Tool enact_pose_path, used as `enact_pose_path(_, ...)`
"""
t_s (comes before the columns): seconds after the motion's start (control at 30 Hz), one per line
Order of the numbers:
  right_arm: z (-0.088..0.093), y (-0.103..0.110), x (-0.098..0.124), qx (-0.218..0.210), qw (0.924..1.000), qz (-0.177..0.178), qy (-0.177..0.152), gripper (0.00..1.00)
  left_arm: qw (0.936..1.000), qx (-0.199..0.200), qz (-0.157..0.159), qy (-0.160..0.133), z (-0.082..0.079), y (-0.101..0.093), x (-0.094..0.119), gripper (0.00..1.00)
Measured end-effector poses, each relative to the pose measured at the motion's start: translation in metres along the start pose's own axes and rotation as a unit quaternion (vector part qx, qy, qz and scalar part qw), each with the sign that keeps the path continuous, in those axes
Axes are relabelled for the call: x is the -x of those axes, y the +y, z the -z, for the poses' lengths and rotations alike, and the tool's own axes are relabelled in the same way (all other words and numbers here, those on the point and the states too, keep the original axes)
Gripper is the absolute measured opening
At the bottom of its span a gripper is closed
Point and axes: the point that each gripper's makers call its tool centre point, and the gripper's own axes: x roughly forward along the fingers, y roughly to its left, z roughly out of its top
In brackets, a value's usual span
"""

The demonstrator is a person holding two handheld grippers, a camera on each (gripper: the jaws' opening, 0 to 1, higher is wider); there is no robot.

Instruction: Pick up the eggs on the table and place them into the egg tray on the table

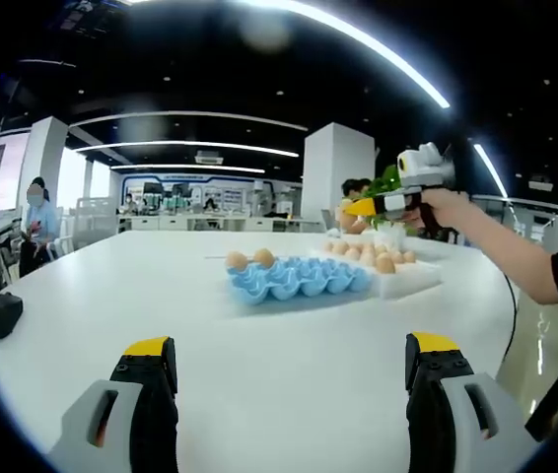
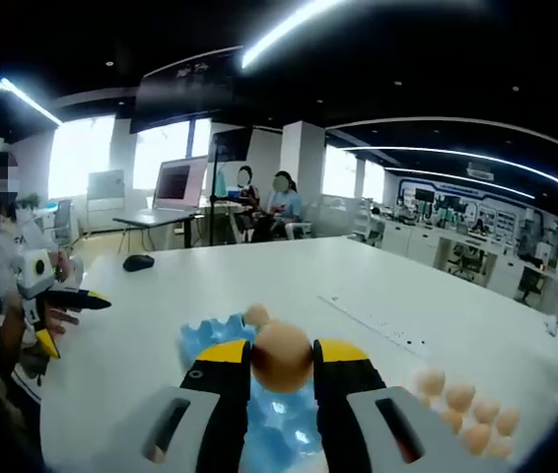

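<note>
The right gripper (image 2: pixel 281 372), pinching an egg (image 2: pixel 281 357) above the blue egg tray (image 2: pixel 210 337), should lower it gently into a free cup, while the left gripper (image 1: pixel 289 370) waits spread.

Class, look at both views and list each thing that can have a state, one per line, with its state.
left gripper: open, empty, above the table.
right gripper: shut on an egg, above the blue egg tray.
blue egg tray: mostly empty, two eggs at its far end.
white tray: holds several eggs.
black mouse: resting on the table.
</note>
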Motion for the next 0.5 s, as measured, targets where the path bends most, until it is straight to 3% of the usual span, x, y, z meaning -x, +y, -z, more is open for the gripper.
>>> enact_pose_path(0.23,-0.002,-0.004,-0.015,-0.008,1.0,0.0,0.002,0.27,1.0,-0.003,0.004,-0.005,-0.002,-0.001,-0.001,0.98)
enact_pose_path(0.5,0.007,-0.003,-0.053,-0.033,0.9992,-0.016,0.019,0.27,0.9999,-0.005,0.01,-0.004,-0.001,-0.004,-0.002,0.98)
